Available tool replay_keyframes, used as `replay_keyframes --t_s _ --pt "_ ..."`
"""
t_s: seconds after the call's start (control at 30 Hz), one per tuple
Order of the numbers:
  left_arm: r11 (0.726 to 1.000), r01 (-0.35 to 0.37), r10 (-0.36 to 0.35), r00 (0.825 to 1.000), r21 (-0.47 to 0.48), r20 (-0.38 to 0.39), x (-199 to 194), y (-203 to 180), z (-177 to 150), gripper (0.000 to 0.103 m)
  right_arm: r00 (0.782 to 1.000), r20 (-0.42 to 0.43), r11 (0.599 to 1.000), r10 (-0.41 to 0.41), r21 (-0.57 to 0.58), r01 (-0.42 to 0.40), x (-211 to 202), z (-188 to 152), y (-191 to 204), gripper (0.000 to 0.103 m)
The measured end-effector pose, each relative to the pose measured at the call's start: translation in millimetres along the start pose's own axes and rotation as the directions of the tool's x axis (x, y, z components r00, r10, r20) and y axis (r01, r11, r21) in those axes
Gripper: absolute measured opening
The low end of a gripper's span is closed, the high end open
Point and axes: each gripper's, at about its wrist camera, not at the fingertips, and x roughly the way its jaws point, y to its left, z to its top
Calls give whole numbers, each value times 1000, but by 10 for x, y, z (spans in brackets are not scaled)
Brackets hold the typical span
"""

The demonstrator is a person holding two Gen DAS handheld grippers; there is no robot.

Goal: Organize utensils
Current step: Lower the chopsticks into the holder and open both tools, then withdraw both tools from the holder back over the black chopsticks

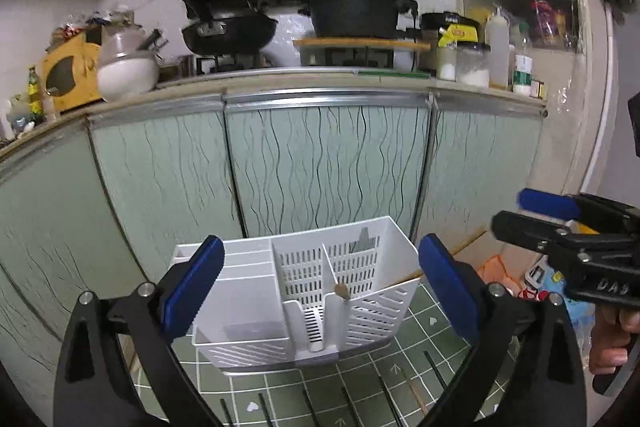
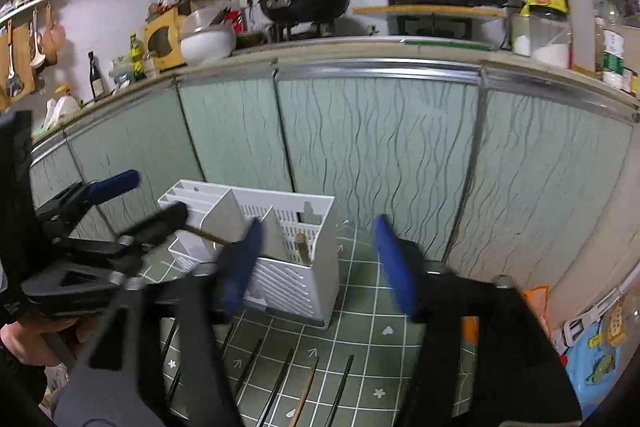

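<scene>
A white utensil caddy (image 1: 304,299) with slotted compartments stands on a green grid mat (image 1: 360,387); it also shows in the right wrist view (image 2: 288,267). A wooden stick (image 1: 342,291) leans in its middle compartment, seen too in the right wrist view (image 2: 301,247). Several dark chopsticks (image 1: 384,399) and a wooden one (image 2: 306,391) lie on the mat (image 2: 360,327) in front. My left gripper (image 1: 320,291) is open and empty, its jaws on either side of the caddy. My right gripper (image 2: 316,263) is open and empty, above the mat right of the caddy; it shows at the right in the left wrist view (image 1: 540,211).
Green cabinet doors (image 1: 328,163) stand right behind the caddy. The counter above holds a black wok (image 1: 228,31), a pot (image 1: 352,15), a white cooker (image 1: 128,67) and jars (image 1: 472,63). Colourful bags (image 2: 596,359) lie on the floor at the right.
</scene>
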Motion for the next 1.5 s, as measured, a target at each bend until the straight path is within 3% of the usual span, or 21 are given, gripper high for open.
replay_keyframes --t_s 0.03,0.13,0.43,0.83,1.33,1.5 --pt "1000 -14 14 1000 2 2 -35 9 3 97 1000 19 1000 -18 5 17 -70 -7 -12 83" --pt "999 -38 38 999 11 31 -206 45 -3 98 997 45 998 -55 -4 55 -232 -16 -12 95" --pt "996 -83 82 995 22 56 -745 90 -72 98 990 71 991 -119 -52 123 -705 -138 131 95" --pt "996 -81 84 992 -40 90 -1394 235 -293 98 988 97 989 -122 -72 129 -1229 -400 322 95" --pt "991 -90 97 993 -94 70 -1759 410 -696 98 990 106 988 -98 -106 109 -1566 -757 497 95" --pt "988 -130 136 988 -81 73 -1822 440 -840 98 991 92 989 -97 -102 106 -1605 -915 495 95"
